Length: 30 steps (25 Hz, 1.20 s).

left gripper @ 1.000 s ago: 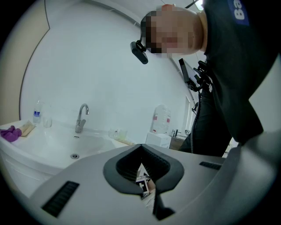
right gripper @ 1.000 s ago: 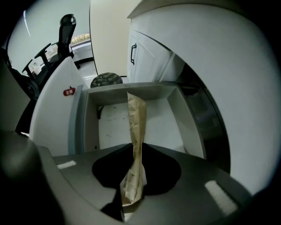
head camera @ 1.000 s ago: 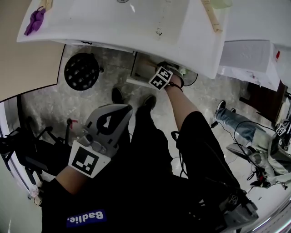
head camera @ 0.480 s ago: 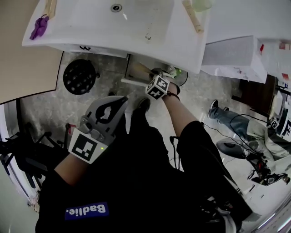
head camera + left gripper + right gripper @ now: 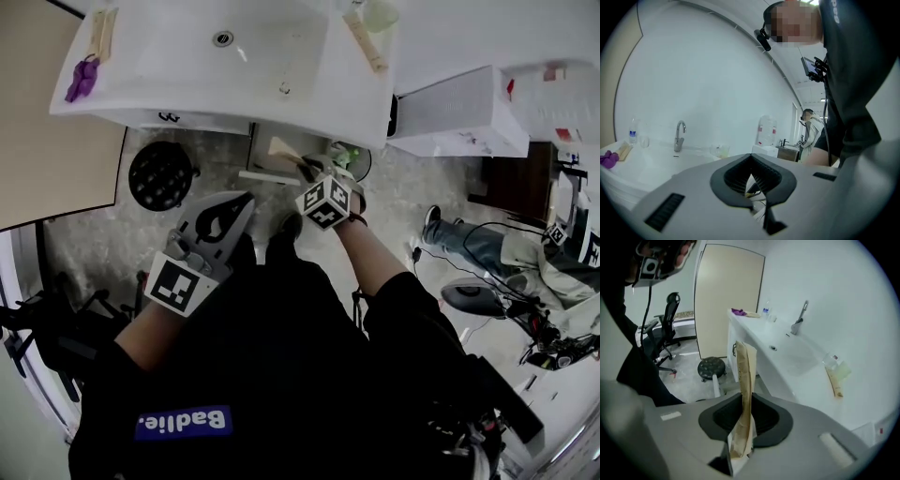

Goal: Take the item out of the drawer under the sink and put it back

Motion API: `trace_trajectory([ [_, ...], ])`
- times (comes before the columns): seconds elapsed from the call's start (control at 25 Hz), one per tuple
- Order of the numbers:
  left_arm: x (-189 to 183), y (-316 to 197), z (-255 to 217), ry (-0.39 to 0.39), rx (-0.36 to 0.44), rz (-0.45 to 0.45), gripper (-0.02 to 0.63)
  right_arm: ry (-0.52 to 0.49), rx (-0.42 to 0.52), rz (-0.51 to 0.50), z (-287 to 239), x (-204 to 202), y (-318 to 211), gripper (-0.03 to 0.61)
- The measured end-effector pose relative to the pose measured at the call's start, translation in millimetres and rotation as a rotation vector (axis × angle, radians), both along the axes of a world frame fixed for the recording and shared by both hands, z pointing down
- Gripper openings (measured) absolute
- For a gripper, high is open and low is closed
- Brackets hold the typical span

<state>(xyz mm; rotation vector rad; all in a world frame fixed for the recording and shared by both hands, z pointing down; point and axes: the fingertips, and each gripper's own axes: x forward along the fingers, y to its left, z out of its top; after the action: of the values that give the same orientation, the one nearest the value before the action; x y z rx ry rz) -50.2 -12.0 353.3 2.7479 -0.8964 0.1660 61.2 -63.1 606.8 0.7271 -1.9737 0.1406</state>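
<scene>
Left gripper (image 5: 246,197): held low over the person's lap, well apart from the sink (image 5: 216,84); its jaws are closed together and nothing is between them; it takes no part in the work now.
Drawer (image 5: 267,175): under the sink, pulled out towards the person; from the head view I cannot tell what more lies inside it.
Paper bag (image 5: 745,376): this is the thing of the task; flat, brown and a little wrinkled; it stands upright in the right gripper, in front of the cabinet and near the open drawer; it does not rest on anything.
Right gripper (image 5: 314,173): reached forward under the rim of the sink; its jaws are closed on the lower part of the paper bag.
Done, as I judge: the drawer is open; the bag is gripped and lifted out of it.
Left, as I judge: to lower the bag back into the drawer; to open the jaws; perhaps to push the drawer shut.
</scene>
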Motion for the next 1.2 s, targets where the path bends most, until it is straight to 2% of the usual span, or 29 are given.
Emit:
trace_trajectory([
  [0.56, 28, -14, -13, 0.023, -0.001, 0.045, 0.006, -0.305, 0.181, 0.146, -153, 5, 6, 0.06],
  [0.96, 36, -14, -10, 0.011, -0.003, 0.057, 0.005, -0.346, 0.229, 0.159, -179, 9, 10, 0.06],
  [1.2, 36, -8, -14, 0.061, -0.014, 0.072, 0.005, -0.337, 0.224, 0.142, -177, 8, 15, 0.06],
])
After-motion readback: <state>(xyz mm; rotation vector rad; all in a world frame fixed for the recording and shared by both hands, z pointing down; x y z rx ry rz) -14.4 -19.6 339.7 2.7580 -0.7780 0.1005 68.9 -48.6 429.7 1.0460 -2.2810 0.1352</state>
